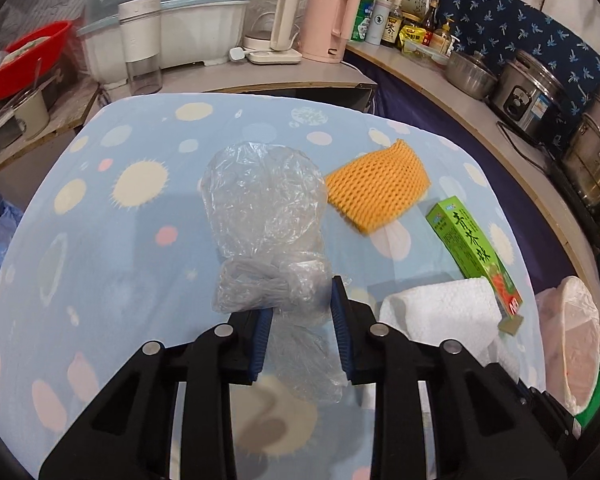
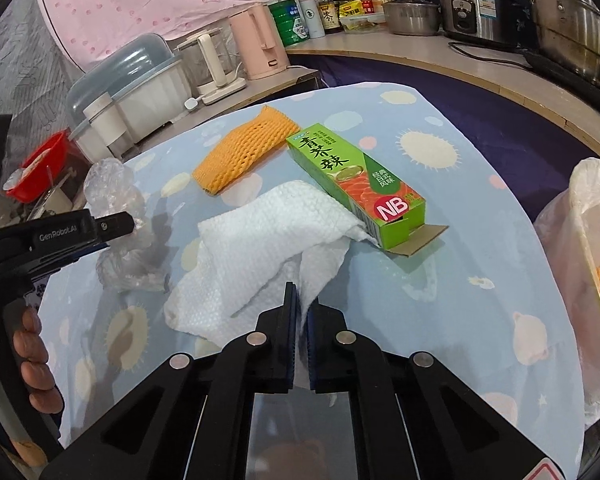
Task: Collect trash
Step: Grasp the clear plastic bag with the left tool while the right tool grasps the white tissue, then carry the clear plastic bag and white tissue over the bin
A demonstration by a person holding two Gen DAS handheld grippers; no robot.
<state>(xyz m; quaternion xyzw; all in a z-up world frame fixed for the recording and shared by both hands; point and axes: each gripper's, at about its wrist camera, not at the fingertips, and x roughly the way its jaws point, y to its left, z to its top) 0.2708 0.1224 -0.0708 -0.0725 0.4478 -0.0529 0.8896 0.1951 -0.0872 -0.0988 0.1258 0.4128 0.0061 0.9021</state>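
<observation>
A crumpled clear plastic bag [image 1: 264, 208] lies on the blue patterned tabletop [image 1: 100, 260]. Its knotted lower part runs between the blue pads of my left gripper [image 1: 300, 296], which is shut on it. In the right wrist view, the left gripper [image 2: 116, 224] holds that bag [image 2: 112, 188] at the table's left side. My right gripper [image 2: 302, 294] is shut on a corner of the white paper towel [image 2: 256, 248]. An orange foam net [image 2: 244, 148] and a green carton box [image 2: 356, 184] with an open flap lie just beyond the towel.
A bin lined with a plastic bag [image 2: 592, 240] stands off the table's right edge. Counters behind hold a pink kettle [image 2: 260, 44], a covered dish rack [image 1: 160, 28], a red basin [image 1: 28, 56] and steel pots [image 1: 532, 92]. A hand [image 2: 36, 360] grips the left gripper's handle.
</observation>
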